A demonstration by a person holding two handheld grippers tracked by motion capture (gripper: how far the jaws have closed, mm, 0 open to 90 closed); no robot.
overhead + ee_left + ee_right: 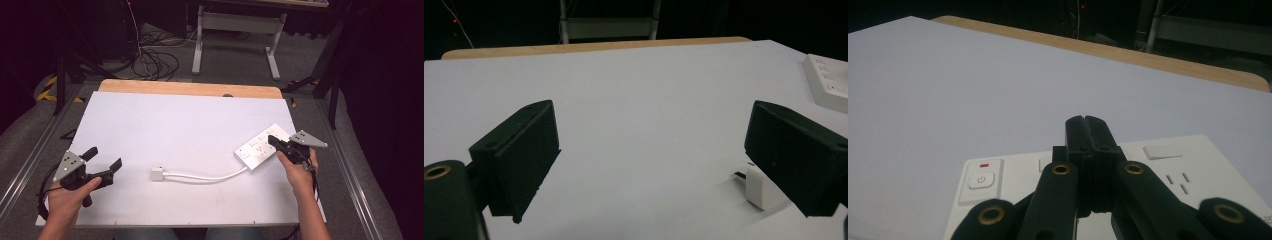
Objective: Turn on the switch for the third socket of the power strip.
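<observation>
Your left claw (104, 162) sits at the lower left of the high view, its jaws spread wide with nothing between them, low over the white worktop (175, 125). In the left gripper view the white plug (761, 190) lies on the worktop just beside the right-hand jaw, partly hidden behind it. In the high view that plug (157, 174) rests near the lower centre of the frame, and its white cable (210, 176) curves rightward to the white power strip (257, 147) at the right. Your right claw (272, 140) is over that strip — jaws pressed together, gripping nothing. In the right gripper view the closed tips (1085, 127) sit above the strip's face (1198, 170), between its power button (981, 180) and a rocker switch (1161, 151); whether they touch it I cannot tell.
</observation>
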